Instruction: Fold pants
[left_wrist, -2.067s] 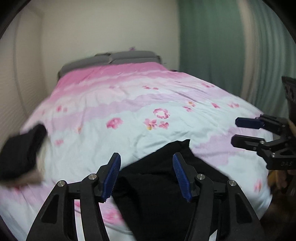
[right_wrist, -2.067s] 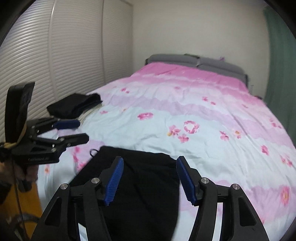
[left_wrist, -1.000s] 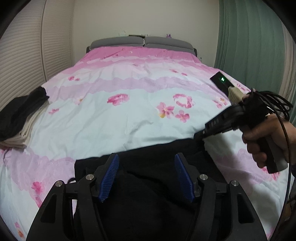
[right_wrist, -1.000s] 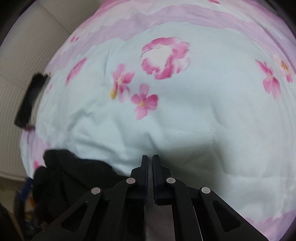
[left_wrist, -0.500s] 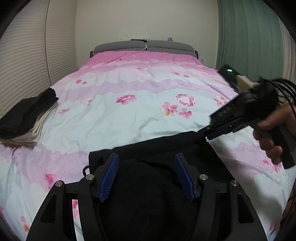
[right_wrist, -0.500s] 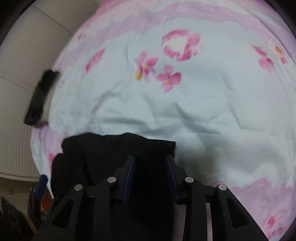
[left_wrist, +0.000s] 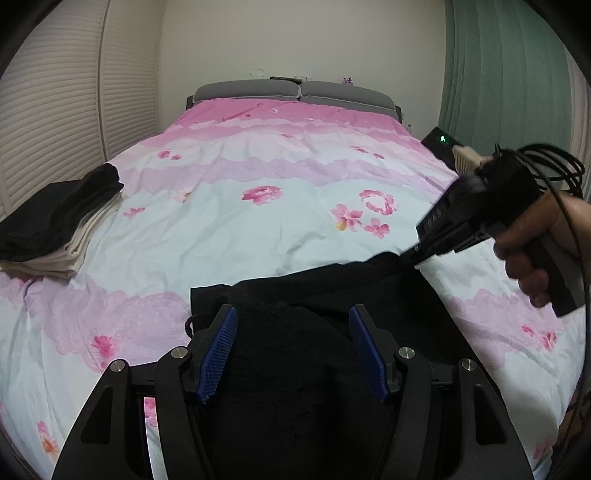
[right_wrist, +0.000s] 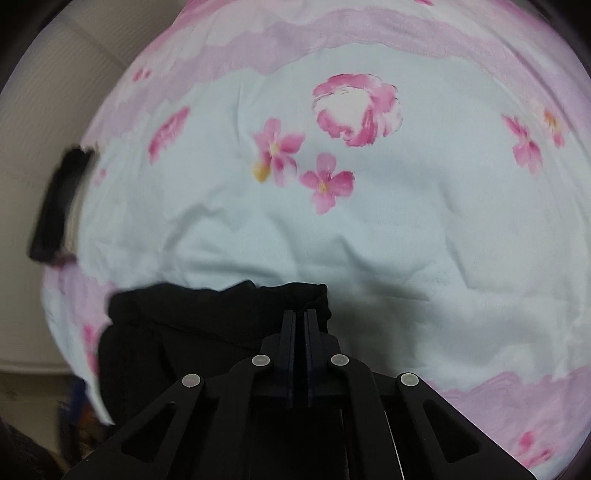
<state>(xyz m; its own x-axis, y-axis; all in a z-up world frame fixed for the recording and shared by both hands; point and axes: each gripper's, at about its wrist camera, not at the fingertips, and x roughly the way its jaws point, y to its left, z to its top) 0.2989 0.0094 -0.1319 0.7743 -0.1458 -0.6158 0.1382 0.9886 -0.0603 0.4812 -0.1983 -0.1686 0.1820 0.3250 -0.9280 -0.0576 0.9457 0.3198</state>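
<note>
We are at the start of the fold: the black pants (left_wrist: 303, 354) lie bunched at the bottom centre of the left wrist view, on the near end of the bed (left_wrist: 258, 206), and in the right wrist view they fill the lower left. Our right gripper (right_wrist: 299, 314) has its jaws pressed together on a corner of the cloth at the pants' upper right edge; in the left wrist view it (left_wrist: 413, 254) enters from the right, held by a hand (left_wrist: 532, 251). Our left gripper (left_wrist: 291, 350) stands spread, the pants below and between its blue pads (left_wrist: 218, 354), which do not press on them. We judge the next move calls for the left gripper to pinch the opposite corner near the drawstring loop, so both can lift and spread the pants flat. A stack (left_wrist: 59, 225) of folded clothes sits at left. Pale lettering on the right gripper's side is too blurred to read; we see no other writing.
</note>
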